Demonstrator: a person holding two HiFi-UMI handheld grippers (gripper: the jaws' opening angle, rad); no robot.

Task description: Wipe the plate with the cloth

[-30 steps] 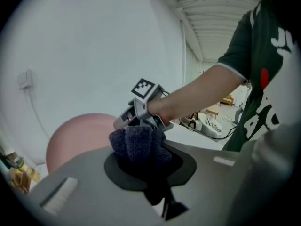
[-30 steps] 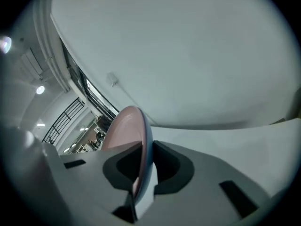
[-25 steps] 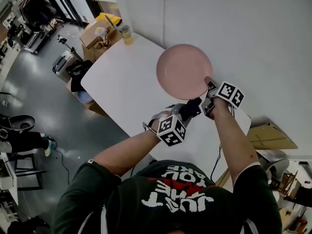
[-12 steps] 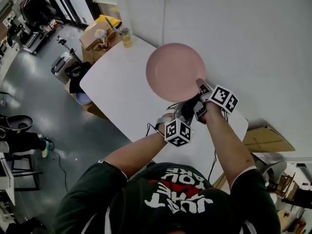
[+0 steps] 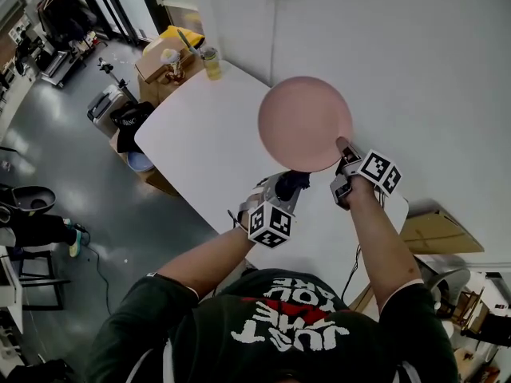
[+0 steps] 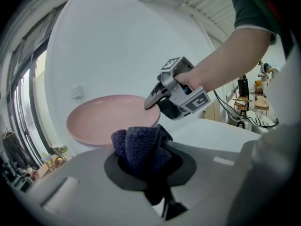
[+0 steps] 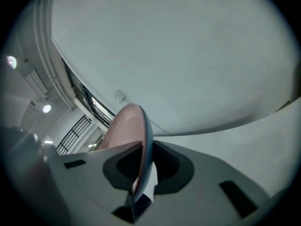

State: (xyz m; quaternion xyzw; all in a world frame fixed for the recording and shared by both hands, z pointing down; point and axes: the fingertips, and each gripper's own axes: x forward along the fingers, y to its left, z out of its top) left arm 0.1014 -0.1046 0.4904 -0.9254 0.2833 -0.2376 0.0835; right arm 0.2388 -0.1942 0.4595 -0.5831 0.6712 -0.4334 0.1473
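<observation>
In the head view a round pink plate is held up above the white table. My right gripper is shut on its near right rim. The right gripper view shows the plate edge-on between the pads of that gripper. My left gripper is shut on a bunched dark blue cloth, just below the plate's near edge. In the left gripper view the cloth bulges out of the jaws before the plate, with the right gripper beyond. Whether cloth and plate touch is unclear.
A jar with yellow contents stands at the table's far corner, beside an open cardboard box. Bags lie on the floor to the left. A white wall runs along the right, with flat cardboard below it.
The left gripper with the cloth has drawn back towards me and to the left, off the plate's rim. The plate has shifted slightly right in the right gripper's hold.
</observation>
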